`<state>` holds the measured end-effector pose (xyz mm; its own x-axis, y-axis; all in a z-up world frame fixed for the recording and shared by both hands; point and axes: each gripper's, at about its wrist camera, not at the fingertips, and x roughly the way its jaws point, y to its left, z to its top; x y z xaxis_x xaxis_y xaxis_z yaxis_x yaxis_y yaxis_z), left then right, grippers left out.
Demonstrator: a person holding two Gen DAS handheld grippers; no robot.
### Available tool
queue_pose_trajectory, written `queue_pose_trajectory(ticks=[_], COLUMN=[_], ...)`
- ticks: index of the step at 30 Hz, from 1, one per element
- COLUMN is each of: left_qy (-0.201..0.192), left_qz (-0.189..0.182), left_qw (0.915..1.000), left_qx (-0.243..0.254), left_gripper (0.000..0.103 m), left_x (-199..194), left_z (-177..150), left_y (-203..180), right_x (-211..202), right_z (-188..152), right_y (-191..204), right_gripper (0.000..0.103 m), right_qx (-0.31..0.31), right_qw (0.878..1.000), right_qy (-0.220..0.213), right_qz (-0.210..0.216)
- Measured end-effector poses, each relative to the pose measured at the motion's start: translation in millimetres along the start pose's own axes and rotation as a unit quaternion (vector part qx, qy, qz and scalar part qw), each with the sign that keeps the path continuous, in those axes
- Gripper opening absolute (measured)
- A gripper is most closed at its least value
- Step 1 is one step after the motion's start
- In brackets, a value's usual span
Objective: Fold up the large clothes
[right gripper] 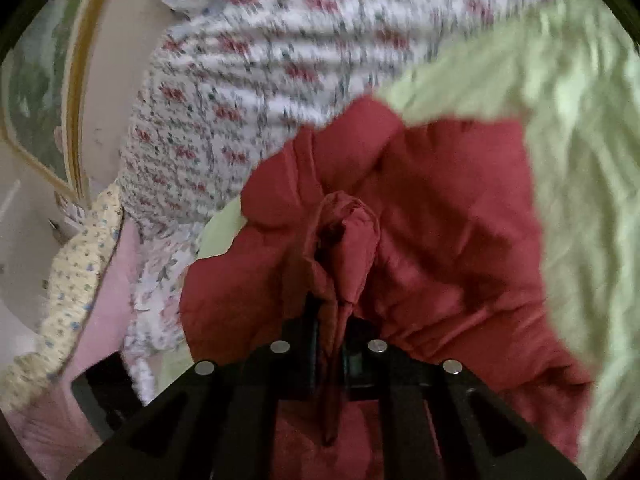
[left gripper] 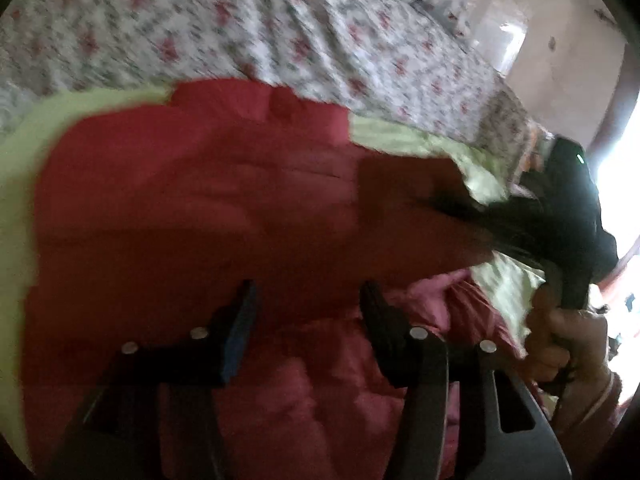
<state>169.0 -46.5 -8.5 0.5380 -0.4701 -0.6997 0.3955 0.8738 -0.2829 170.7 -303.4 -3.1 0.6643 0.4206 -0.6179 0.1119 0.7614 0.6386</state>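
Note:
A large red garment (left gripper: 192, 200) lies spread on a pale green cloth (left gripper: 24, 184) on a bed. My left gripper (left gripper: 308, 300) is open and empty, its jaws wide apart just above the red fabric. In the left wrist view the right gripper (left gripper: 560, 216) shows as a dark shape at the right, held by a hand (left gripper: 568, 344). My right gripper (right gripper: 330, 304) is shut on a bunched fold of the red garment (right gripper: 348, 232), which stands up between the jaws. The rest of the garment (right gripper: 460, 200) spreads beyond on the green cloth (right gripper: 580, 140). Both views are motion-blurred.
A floral bedsheet (left gripper: 240, 24) covers the bed behind the garment and also shows in the right wrist view (right gripper: 248, 60). A yellowish flowered cloth (right gripper: 72, 280) and pink fabric (right gripper: 112, 300) hang at the bed's left edge. A wall (left gripper: 560, 52) and a bright window (left gripper: 624, 184) lie beyond.

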Motion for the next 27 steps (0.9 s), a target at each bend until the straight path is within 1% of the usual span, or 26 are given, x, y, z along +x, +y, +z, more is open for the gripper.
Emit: queue_pose_trajectory(ticks=[1, 2, 5, 8, 10, 11, 13, 14, 15, 17, 19, 20, 22, 23, 24, 25, 26, 27], left_qy=[-0.006, -0.014, -0.024, -0.026, -0.011, -0.001, 0.039, 0.049, 0.053, 0.052, 0.051, 0.051, 0.052, 0.052, 0.053, 0.053, 0.053, 0.053], left_qz=[0.012, 0.025, 0.068, 0.091, 0.103, 0.101, 0.087, 0.089, 0.091, 0.098, 0.109, 0.112, 0.115, 0.116, 0.117, 0.119, 0.120, 0.121], left_qw=[0.9999, 0.9996, 0.9972, 0.9950, 0.9940, 0.9942, 0.9944, 0.9938, 0.9935, 0.9931, 0.9921, 0.9918, 0.9913, 0.9911, 0.9909, 0.9908, 0.9906, 0.9905], left_qx=[-0.003, -0.007, -0.021, -0.031, -0.034, -0.037, -0.044, -0.045, -0.045, -0.040, -0.035, -0.035, -0.038, -0.039, -0.039, -0.039, -0.038, -0.038], left_gripper=[0.052, 0.052, 0.052, 0.052, 0.052, 0.052, 0.052, 0.052, 0.052, 0.052, 0.052, 0.052, 0.052, 0.052, 0.052, 0.052, 0.052, 0.052], left_x=[-4.7, -9.0, -9.5, -0.1, 15.8, 22.9, 46.1, 54.2, 59.5, 64.1, 65.8, 66.2, 68.3, 68.4, 68.7, 68.9, 68.9, 68.6], left_z=[4.7, 10.8, 29.3, 44.1, 48.4, 47.6, 42.2, 37.8, 34.5, 28.6, 26.5, 26.6, 26.9, 26.9, 27.5, 27.3, 27.1, 27.1], left_y=[6.7, 14.9, 37.2, 58.8, 73.4, 79.9, 95.2, 99.5, 102.0, 100.6, 96.2, 94.5, 94.1, 94.0, 94.1, 93.4, 93.1, 93.3], right_x=[-2.2, -1.1, 9.3, 17.2, 19.3, 20.4, 19.7, 16.2, 11.3, -1.5, -18.6, -29.2, -36.1, -32.0, -19.2, -9.6, 3.7, 15.6], right_z=[0.3, 0.1, -4.8, -10.8, -12.4, -12.6, -12.2, -11.3, -11.0, -10.8, -11.3, -12.7, -15.7, -17.4, -19.1, -20.2, -22.7, -25.3], right_y=[-2.7, -5.8, -16.5, -21.6, -24.6, -26.2, -28.7, -26.8, -23.7, -11.6, 7.3, 20.4, 35.9, 44.7, 51.9, 53.9, 54.9, 53.6], right_gripper=[0.007, 0.007, 0.007, 0.007, 0.007, 0.008, 0.009, 0.012, 0.017, 0.018, 0.018, 0.019, 0.019, 0.021, 0.024, 0.024, 0.023, 0.023], right_qx=[-0.008, -0.011, -0.010, -0.015, -0.018, -0.016, -0.005, -0.003, -0.006, -0.025, -0.056, -0.077, -0.097, -0.108, -0.119, -0.123, -0.129, -0.136], right_qw=[1.000, 0.999, 0.998, 0.997, 0.997, 0.997, 0.997, 0.997, 0.998, 0.996, 0.991, 0.987, 0.984, 0.985, 0.987, 0.987, 0.987, 0.984], right_qy=[-0.004, -0.002, 0.013, 0.018, 0.020, 0.022, 0.028, 0.027, 0.021, -0.001, -0.039, -0.067, -0.089, -0.082, -0.056, -0.039, -0.022, -0.013], right_qz=[-0.019, -0.030, -0.052, -0.068, -0.073, -0.073, -0.067, -0.066, -0.066, -0.084, -0.112, -0.127, -0.120, -0.107, -0.096, -0.093, -0.097, -0.113])
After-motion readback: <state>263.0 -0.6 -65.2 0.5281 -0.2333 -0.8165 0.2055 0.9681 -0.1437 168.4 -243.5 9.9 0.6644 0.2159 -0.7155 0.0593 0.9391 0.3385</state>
